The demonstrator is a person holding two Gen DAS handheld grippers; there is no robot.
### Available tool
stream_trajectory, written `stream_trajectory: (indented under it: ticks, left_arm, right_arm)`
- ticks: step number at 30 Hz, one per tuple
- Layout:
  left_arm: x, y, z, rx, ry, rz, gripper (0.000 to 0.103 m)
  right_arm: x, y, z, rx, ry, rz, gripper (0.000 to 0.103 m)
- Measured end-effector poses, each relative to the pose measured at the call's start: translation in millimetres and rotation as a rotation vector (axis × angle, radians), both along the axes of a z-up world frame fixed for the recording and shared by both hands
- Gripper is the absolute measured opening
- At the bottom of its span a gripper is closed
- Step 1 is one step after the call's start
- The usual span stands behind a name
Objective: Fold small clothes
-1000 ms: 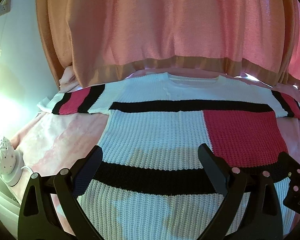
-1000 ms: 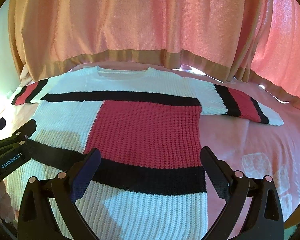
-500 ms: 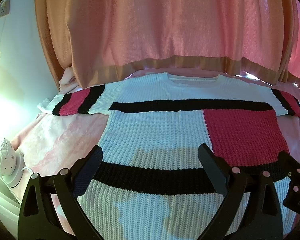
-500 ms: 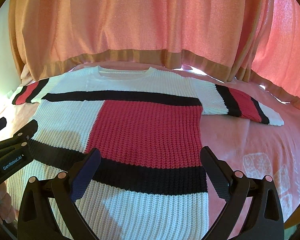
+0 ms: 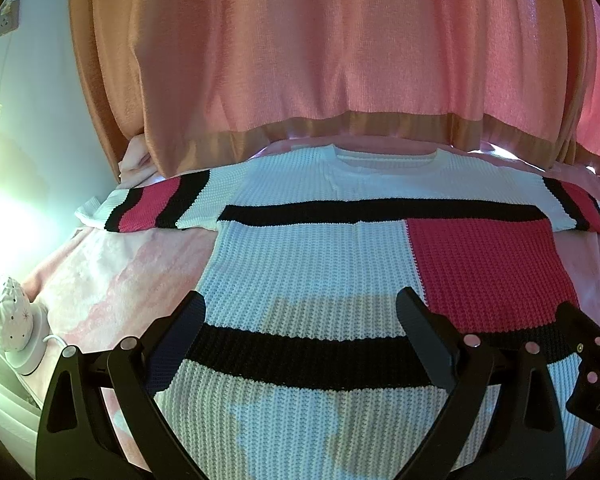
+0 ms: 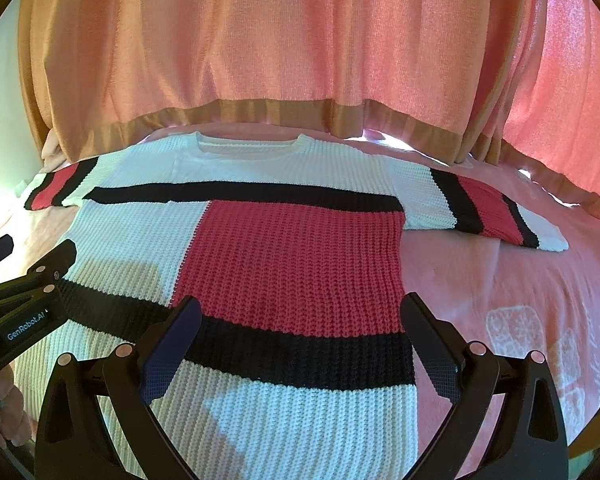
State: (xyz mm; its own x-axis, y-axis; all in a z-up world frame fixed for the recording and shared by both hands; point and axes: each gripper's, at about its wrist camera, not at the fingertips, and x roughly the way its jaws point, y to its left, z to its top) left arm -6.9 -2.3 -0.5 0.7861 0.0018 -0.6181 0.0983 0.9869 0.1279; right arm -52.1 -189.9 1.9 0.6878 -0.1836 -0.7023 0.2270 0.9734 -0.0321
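Hovering over the hem end of the knit sweater [image 5: 312,264], your left claw [image 5: 300,340] has its jaws spread wide with nothing between them. Right claw [image 6: 300,344]: same, released and empty, low over the lower black band.

Sweater lies flat, front up, on the pink bedspread [image 6: 500,280], neckline at the far end toward the curtain [image 6: 259,40], hem nearest you. Both sleeves stretch out sideways.

- Left claw: white panel and lower black band directly ahead and below; left sleeve [image 5: 159,208] far ahead and off to the left.
- Right claw: red panel straight ahead; sweater's side edge runs just inside the right finger; right sleeve [image 6: 484,208] ahead and off to the right.
- Left claw's body shows at the left edge of the right wrist view, so the two sit close, side by side.

Handling, as a judgement: chunky knit, soft, floppy, some weight, likely to stretch and sag if lifted by one point. Not slippery; ribs should give the pads a good bite. Pinch both layers at the sleeve cuff or shoulder seam, or at the hem corners. Bedspread is soft underneath, so expect it to bunch if you dig in.
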Motion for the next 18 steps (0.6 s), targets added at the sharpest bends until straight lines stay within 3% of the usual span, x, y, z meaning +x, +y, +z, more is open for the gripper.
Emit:
stream_trajectory:
  ticks: [18]
  left_arm:
    - [0.0,0.5,-0.1,0.005,-0.004,-0.004,0.094]
  right_arm:
    - [0.1,-0.7,-0.4,0.002,0.001,0.005,0.098]
